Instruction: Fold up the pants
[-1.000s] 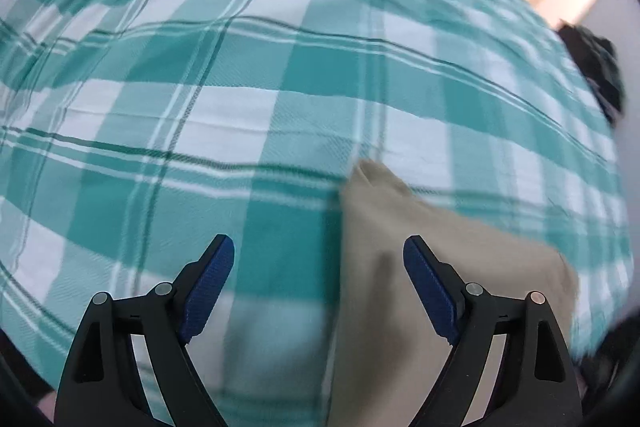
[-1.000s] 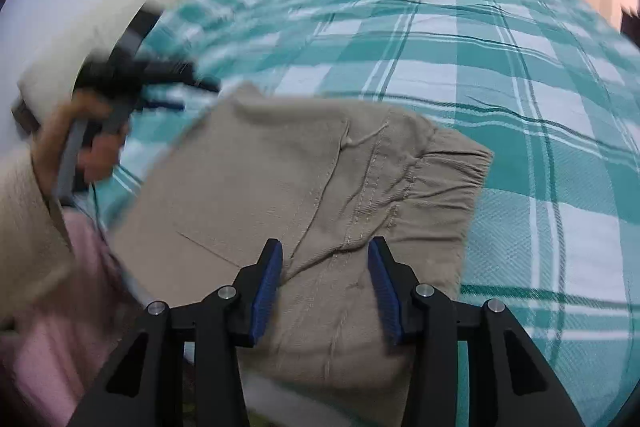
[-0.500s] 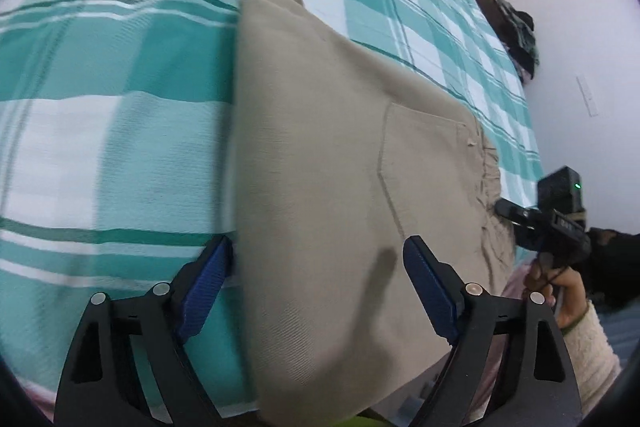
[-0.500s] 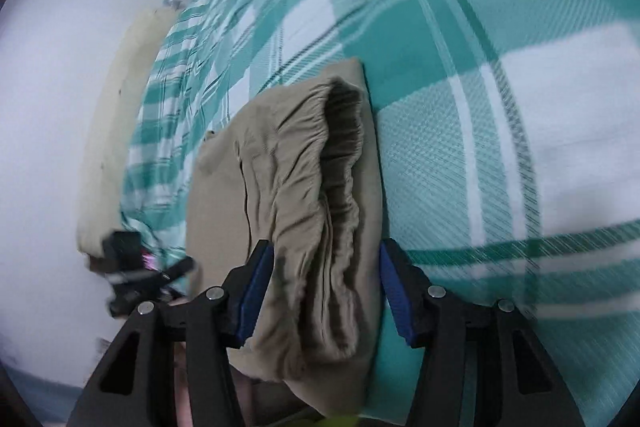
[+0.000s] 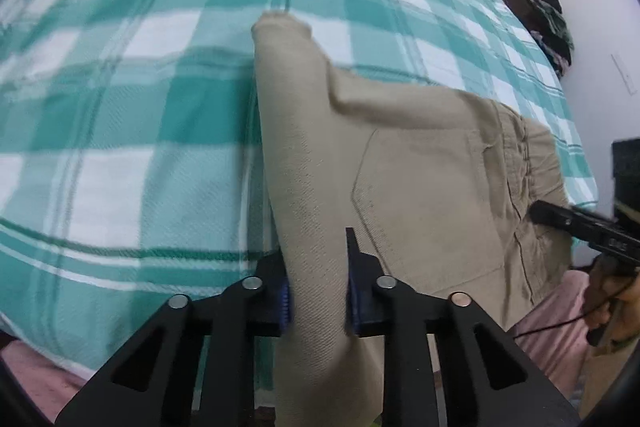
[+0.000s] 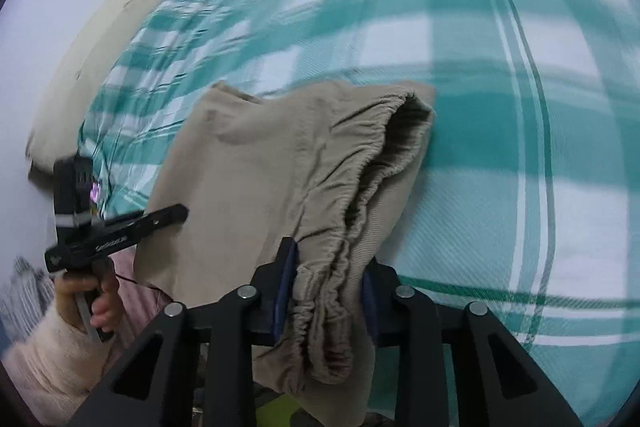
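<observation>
Folded beige pants (image 5: 420,179) lie on a teal and white checked bed. My left gripper (image 5: 318,291) is shut on the folded edge of the pants at the near left side. My right gripper (image 6: 326,291) is shut on the gathered elastic waistband of the pants (image 6: 280,171) at the near edge. The right gripper also shows in the left wrist view (image 5: 576,223), at the waistband end. The left gripper shows in the right wrist view (image 6: 120,231), held by a hand at the far side of the pants.
The checked bedspread (image 5: 120,99) stretches away on all sides. A cream pillow (image 6: 116,27) lies at the head by the white wall. A dark pile of clothes (image 5: 548,23) sits past the far corner of the bed. Pink fabric (image 5: 556,331) hangs below the near bed edge.
Both grippers have closed from open onto the pants: the left on the folded edge, the right on the waistband. Both views have swung and show motion blur.
</observation>
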`<move>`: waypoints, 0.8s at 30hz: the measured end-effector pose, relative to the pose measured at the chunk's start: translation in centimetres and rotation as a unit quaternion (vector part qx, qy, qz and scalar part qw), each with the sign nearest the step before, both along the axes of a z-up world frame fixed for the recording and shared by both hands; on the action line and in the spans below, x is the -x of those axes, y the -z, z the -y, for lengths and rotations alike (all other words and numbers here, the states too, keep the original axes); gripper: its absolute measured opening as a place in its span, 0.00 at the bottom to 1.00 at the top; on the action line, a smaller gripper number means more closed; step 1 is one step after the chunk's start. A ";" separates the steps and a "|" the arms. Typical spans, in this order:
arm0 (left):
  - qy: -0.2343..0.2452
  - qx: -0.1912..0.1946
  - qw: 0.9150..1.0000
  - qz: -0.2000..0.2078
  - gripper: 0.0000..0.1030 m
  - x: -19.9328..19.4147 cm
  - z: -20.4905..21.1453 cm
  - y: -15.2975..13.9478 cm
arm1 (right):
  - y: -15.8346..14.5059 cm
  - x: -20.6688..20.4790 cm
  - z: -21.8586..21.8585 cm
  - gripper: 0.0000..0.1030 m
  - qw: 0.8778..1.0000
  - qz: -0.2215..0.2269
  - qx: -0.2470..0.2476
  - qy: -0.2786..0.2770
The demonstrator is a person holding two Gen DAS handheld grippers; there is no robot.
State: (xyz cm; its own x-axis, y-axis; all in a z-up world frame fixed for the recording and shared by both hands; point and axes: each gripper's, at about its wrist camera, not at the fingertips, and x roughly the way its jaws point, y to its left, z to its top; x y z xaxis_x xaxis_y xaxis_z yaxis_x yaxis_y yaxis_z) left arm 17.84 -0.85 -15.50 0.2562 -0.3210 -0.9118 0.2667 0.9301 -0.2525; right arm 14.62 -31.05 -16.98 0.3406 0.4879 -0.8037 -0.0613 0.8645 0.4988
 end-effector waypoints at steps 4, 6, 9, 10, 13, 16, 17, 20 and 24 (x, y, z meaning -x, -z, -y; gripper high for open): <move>0.006 0.003 0.999 0.044 0.18 -1.5 1.1 -4.0 | -4.1 -1.1 -2.5 0.28 0.997 0.049 0.038 -0.043; 0.003 0.003 0.998 0.065 0.18 -3.2 1.3 -5.6 | -5.9 -2.7 -2.9 0.28 0.995 0.073 0.054 -0.050; -0.006 0.006 0.996 0.094 0.18 -7.3 2.0 -7.5 | -8.1 -6.4 -2.3 0.28 0.992 0.103 0.063 -0.048; -0.009 0.005 0.995 0.102 0.18 -8.5 2.3 -7.9 | -8.5 -7.8 -2.1 0.28 0.991 0.111 0.063 -0.044; -0.010 -0.007 0.991 0.133 0.18 -12.9 4.1 -8.6 | -9.1 -12.9 -1.1 0.28 0.988 0.133 0.075 -0.036; -0.012 -0.023 0.988 0.150 0.19 -16.7 6.1 -7.6 | -8.5 -16.6 0.5 0.28 0.987 0.138 0.082 -0.022; -0.013 -0.032 0.988 0.153 0.19 -17.8 6.9 -6.7 | -7.9 -18.0 1.1 0.29 0.987 0.136 0.089 -0.015; -0.013 -0.080 0.986 0.146 0.33 -19.4 8.4 -3.1 | -5.9 -20.0 2.9 0.34 0.988 0.112 0.109 0.008; -0.020 -0.131 0.977 0.166 0.66 -17.1 7.6 -0.5 | -2.3 -19.6 5.3 0.51 0.981 0.052 0.178 0.054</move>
